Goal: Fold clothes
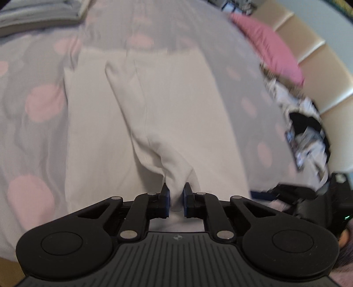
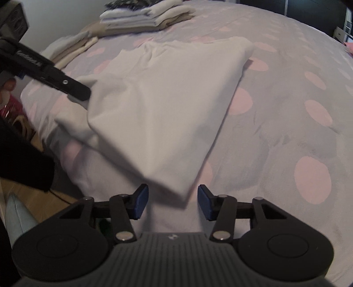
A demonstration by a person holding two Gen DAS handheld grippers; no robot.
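The white garment (image 1: 154, 114) lay spread on the grey bedspread (image 1: 33, 92) with its pink spots, near the edge of the bed. The left gripper (image 1: 176, 197) had its blue-padded fingers drawn close together on a bunched ridge of the white cloth, which rose from the flat part of the garment up into the pinch. Seen from the right wrist, the same gripper (image 2: 85, 95) reached in from the left and met the garment (image 2: 167, 106) at its left edge, where the cloth was lifted and folded over itself. The right gripper (image 2: 172, 202) stood with its fingers wide apart and held nothing; the near corner of the garment hung just above and between the two blue pads (image 2: 141, 202) (whether it touched either one could not be told, the edge being blurred). At the far side of the bed sat a stack of folded clothes (image 2: 145, 18) in white and beige, well apart from the garment. In the left wrist view a pink pillow (image 1: 271, 46) lay against a cream padded headboard (image 1: 320, 57), with a jumble of dark and light clothing (image 1: 306, 130) beside it.
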